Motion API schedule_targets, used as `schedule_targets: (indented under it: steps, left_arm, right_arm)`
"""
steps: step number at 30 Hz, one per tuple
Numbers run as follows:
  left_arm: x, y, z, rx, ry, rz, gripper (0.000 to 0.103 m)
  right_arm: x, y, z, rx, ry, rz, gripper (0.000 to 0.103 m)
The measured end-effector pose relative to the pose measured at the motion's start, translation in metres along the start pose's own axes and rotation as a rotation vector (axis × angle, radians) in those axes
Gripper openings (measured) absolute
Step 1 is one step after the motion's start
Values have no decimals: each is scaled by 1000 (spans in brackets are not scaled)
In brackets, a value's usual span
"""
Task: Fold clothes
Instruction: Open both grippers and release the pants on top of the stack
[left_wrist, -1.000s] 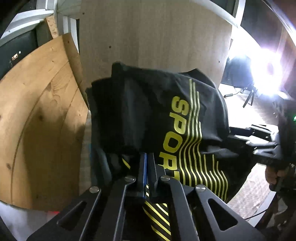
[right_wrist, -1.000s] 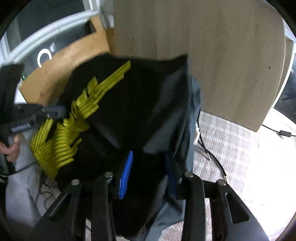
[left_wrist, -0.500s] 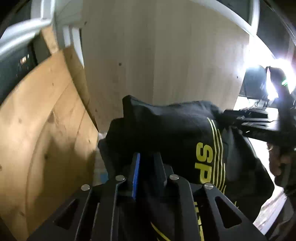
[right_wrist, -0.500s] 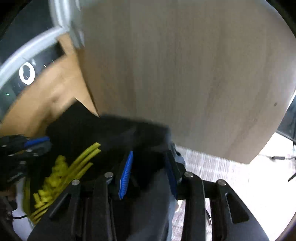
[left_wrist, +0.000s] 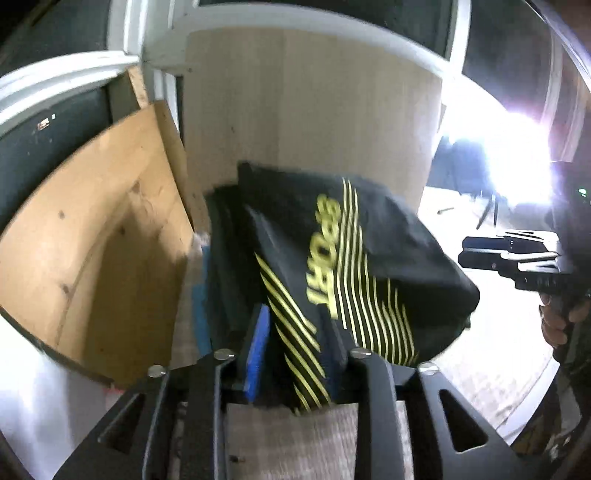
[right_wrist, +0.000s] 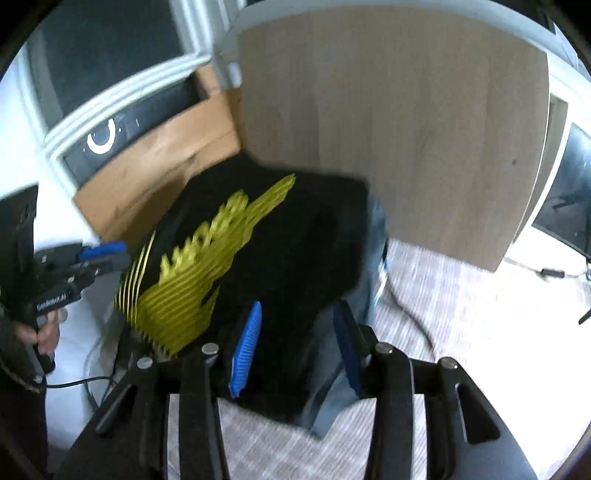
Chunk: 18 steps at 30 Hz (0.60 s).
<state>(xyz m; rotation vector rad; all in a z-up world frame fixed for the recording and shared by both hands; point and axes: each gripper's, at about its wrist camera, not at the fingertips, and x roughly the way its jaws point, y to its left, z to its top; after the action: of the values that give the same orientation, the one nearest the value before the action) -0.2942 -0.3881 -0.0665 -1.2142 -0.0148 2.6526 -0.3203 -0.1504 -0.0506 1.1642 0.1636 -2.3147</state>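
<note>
A folded black T-shirt (left_wrist: 369, 251) with yellow stripes and lettering lies on top of a pile of dark clothes; it also shows in the right wrist view (right_wrist: 266, 251). My left gripper (left_wrist: 295, 332) is open, its jaws either side of the shirt's near edge. My right gripper (right_wrist: 299, 332) is open too, with black and grey cloth lying loose between its blue pads (right_wrist: 245, 347). Each gripper shows in the other's view, the right one (left_wrist: 517, 258) beside the shirt, the left one (right_wrist: 74, 266) at its left edge.
A pale wooden board (left_wrist: 310, 110) stands upright behind the pile, and a brown plywood sheet (left_wrist: 92, 229) leans at the left. A woven grey mat (right_wrist: 443, 314) covers the surface. A cable (right_wrist: 406, 306) runs across the mat at the right. A bright lamp (left_wrist: 517, 147) glares at far right.
Both grippers have opened and let go of the shirt. The shirt has dropped onto the pile, folded over, with its print now upside down. Both grippers have drawn back a little.
</note>
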Motion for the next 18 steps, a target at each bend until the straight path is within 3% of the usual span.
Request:
schedule_targets:
  steps: [3,5,10,14,18]
  left_arm:
    - [17,0,-5,3,57,34,30]
    - [21,4,-8,-5,74,46,30]
    - [-20,-3,-13,-34,-3,96,35]
    - [-61,-25,-26,-69,-67,129,55]
    - [-89,-59,-45,-79,-98,153,65]
  right_arm:
    - [19,-11,-26,44,100,-16,41]
    - [17,-23,-35,109,121,18,41]
    - [-35,-26,-48,142,14,-65,44]
    - [-73,-18,-60,114,-58,-170,50]
    - [-101,-13,-71,101,-97,-204,52]
